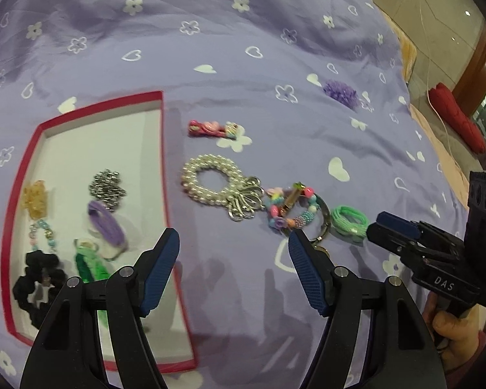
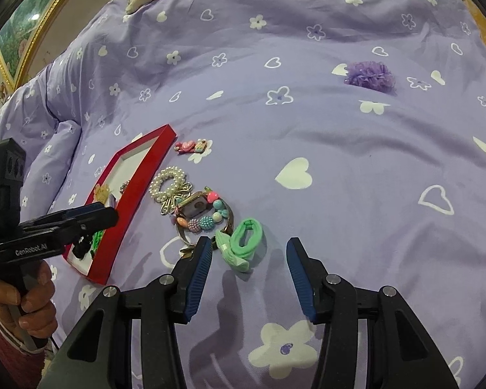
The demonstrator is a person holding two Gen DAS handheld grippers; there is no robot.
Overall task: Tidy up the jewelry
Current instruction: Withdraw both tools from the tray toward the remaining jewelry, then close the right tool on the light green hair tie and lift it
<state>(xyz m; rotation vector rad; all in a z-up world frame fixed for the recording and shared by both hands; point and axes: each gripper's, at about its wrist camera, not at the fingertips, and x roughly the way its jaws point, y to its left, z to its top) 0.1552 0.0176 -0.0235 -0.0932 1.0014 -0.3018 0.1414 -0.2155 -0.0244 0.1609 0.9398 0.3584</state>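
I held both grippers parted and empty. My left gripper (image 1: 235,253) hung beside the red tray (image 1: 165,149); my right gripper (image 2: 249,259) hovered near the green hair tie (image 2: 243,243).

A soft purple bed cover (image 2: 307,149) with white hearts and flowers holds everything. On it lie a flat red box with a white inside (image 1: 160,149), a pink hair clip (image 1: 212,128), a white pearl ring (image 1: 210,178), a bright bead bracelet (image 1: 291,209) touching it, a green hair band (image 2: 243,243) and, well apart, a fluffy purple puff (image 2: 371,76).
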